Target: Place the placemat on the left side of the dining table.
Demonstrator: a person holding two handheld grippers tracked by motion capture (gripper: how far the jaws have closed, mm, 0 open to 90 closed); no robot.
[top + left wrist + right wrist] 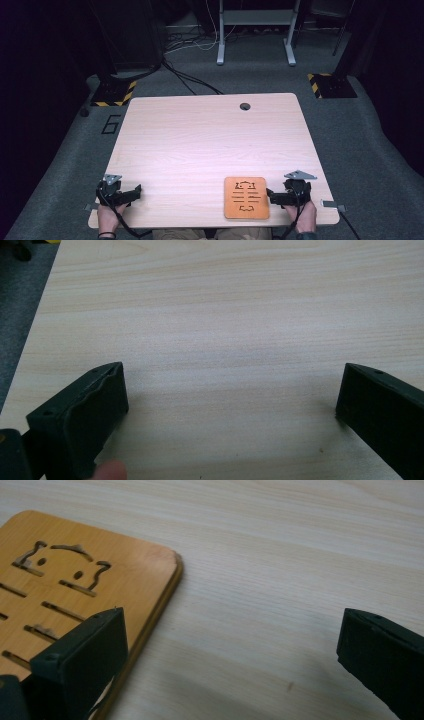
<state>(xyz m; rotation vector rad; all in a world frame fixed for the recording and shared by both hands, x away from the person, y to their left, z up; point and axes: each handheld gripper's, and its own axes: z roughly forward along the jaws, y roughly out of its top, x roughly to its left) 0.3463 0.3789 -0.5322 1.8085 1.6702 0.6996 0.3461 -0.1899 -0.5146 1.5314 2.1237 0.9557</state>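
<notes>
High view shows the table (200, 145), pale wood grain, with a round cable hole (245, 106) near its far edge. At the near left corner the left gripper (138, 191) rests low over the tabletop, held by the left hand (106, 212), its jaws pointing right toward the table's middle and a cable (125, 227) trailing off the near edge. Left gripper view confirms the jaws stand wide apart, released, with bare wood between them and nothing held; a fingertip (111, 471) shows at the bottom edge beside the left jaw. Further right, near the front edge and right of centre, lies the board (246, 197), an orange-brown wooden rectangle with rounded corners, flat on the table, cut through with short slots and curved shapes. Just beside its right edge sits the right gripper (268, 194), held by the right hand (301, 215), jaws pointing left toward the board, a grey plate (300, 175) on top. Right gripper view shows those jaws also spread wide, released: the left one is over the board's (90, 570) edge, the right one over bare table (280, 580), well apart from it. Whether the left jaw touches the board cannot be told. Beyond the table, grey carpet (380, 150) and two black-and-yellow striped bases (113, 93) stand at left and right.
</notes>
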